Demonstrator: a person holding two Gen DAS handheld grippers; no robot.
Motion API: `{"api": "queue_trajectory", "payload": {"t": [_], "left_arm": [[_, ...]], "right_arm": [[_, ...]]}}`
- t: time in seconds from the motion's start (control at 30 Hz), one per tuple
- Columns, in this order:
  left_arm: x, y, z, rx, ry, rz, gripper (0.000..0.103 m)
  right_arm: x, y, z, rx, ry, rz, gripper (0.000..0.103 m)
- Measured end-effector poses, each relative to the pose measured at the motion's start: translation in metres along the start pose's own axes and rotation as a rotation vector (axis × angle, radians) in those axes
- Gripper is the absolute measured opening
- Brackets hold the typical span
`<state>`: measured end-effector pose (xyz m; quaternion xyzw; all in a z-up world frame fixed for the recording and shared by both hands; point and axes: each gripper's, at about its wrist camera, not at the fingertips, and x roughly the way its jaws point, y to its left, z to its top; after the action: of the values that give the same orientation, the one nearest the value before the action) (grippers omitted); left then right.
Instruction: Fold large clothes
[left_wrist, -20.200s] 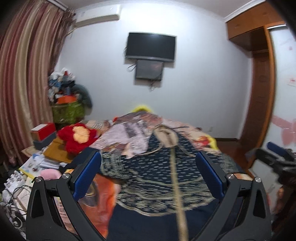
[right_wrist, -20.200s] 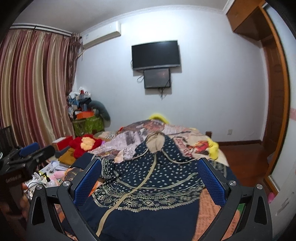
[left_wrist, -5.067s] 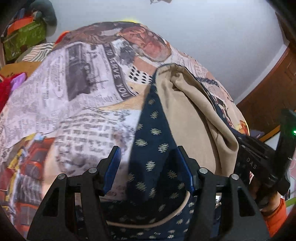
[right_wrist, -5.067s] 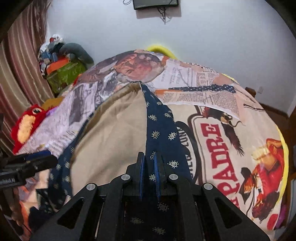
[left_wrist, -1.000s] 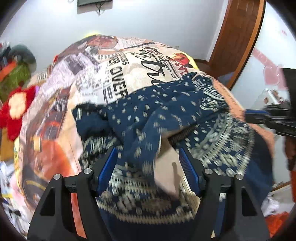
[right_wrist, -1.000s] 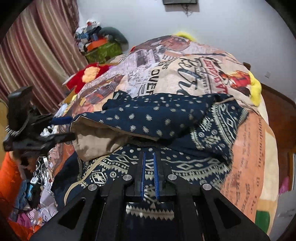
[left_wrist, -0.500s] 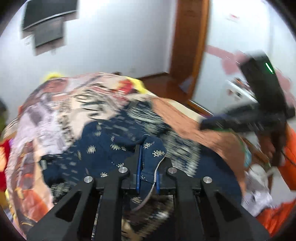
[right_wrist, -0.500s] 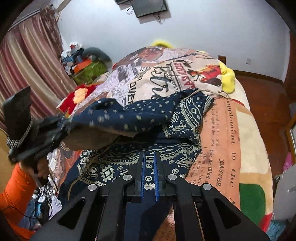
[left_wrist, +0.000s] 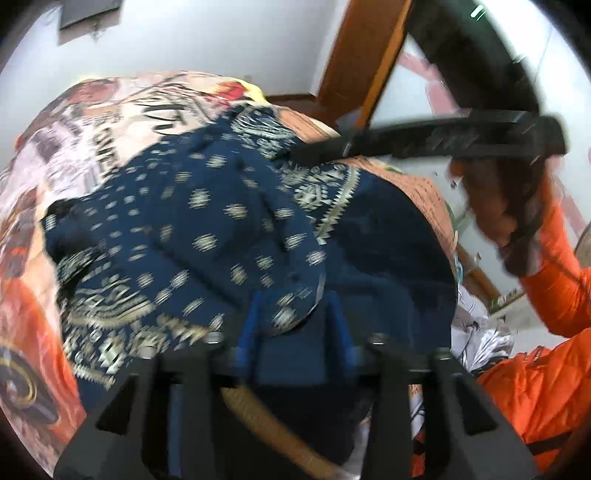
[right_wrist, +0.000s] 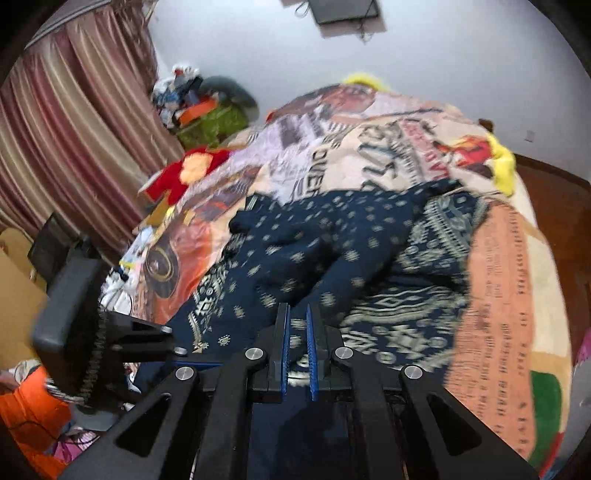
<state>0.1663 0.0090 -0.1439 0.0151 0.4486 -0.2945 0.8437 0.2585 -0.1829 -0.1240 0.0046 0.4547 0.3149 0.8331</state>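
Observation:
A navy garment (left_wrist: 207, 221) with cream dots and a patterned border lies folded over itself on the bed (left_wrist: 92, 122). My left gripper (left_wrist: 295, 328) hovers at its near edge. The jaws are opening, and a rounded flap of the cloth lies loose between the blue pads (left_wrist: 249, 332). In the right wrist view the same garment (right_wrist: 332, 236) is bunched in the middle of the bed. My right gripper (right_wrist: 298, 347) is shut on a pinch of its patterned hem. From the left wrist view the right gripper (left_wrist: 299, 155) reaches in over the far border.
A printed blanket (right_wrist: 509, 295) covers the bed. A red plush toy (right_wrist: 184, 170), a striped curtain (right_wrist: 74, 129) and a pile of bags (right_wrist: 207, 110) stand to the left. A wooden door frame (left_wrist: 354, 55) and a person's orange sleeve (left_wrist: 535, 369) are at the right.
The left jaws, shut on a fold of the garment half a second ago, have spread apart. The left hand has swung toward the right gripper. The right gripper stays shut on the cloth.

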Motion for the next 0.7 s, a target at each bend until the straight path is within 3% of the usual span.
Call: {"api": "queue_trajectory", "payload": {"t": [0.13,0.23,0.37,0.47,0.57,0.7], "left_arm": [[-0.023,0.021,0.001,-0.073,-0.046,0.06,0.05],[-0.023,0.042,0.015,-0.149,-0.059,0.128,0.051],[-0.005,0.062,0.03,-0.229,-0.057,0.144,0.052],[0.025,0.077,0.034,-0.258,-0.01,0.209,0.052],[0.047,0.092,0.02,-0.288,0.044,0.303,0.052],[0.038,0.108,-0.005,-0.313,0.021,0.35,0.061]], "right_arm": [[0.04,0.013,-0.002,0.003,0.093,0.023,0.005],[0.068,0.018,-0.014,-0.027,0.174,-0.014,0.005],[0.064,0.018,-0.026,-0.076,0.116,-0.021,0.005],[0.056,0.016,-0.032,-0.095,0.099,-0.032,0.005],[0.048,0.013,-0.037,-0.113,0.09,-0.051,0.005],[0.03,0.008,-0.043,-0.123,0.073,-0.053,0.005]]}}
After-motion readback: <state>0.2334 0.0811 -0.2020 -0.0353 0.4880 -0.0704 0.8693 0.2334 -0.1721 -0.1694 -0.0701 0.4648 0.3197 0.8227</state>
